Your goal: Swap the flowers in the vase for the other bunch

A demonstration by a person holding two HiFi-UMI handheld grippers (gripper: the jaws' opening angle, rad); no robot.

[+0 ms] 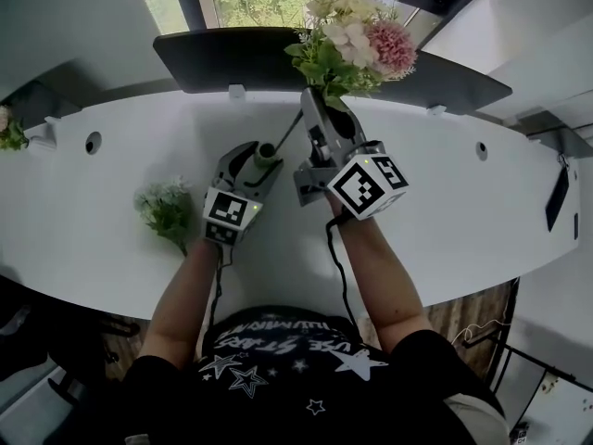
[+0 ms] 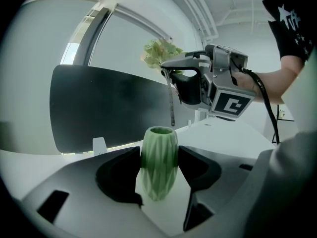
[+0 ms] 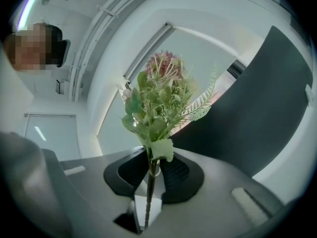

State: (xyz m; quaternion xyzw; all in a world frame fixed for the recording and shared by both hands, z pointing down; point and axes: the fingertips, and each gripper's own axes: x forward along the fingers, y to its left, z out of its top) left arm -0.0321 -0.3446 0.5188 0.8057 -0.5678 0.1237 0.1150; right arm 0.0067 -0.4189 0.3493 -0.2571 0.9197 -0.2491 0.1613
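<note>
My left gripper is shut on a small green ribbed vase that stands upright on the white desk. In the left gripper view both pads press the sides of the vase, whose mouth holds nothing. To its right my right gripper is shut on the stems of a pink and cream bunch, lifted above the desk. The bunch's bare stem end hangs just above and behind the vase mouth. A pale white and green bunch lies on the desk to the left.
A long black panel runs along the desk's far edge below a window. A few more flowers show at the far left edge. The desk has round holes and a curved front edge near the person's body.
</note>
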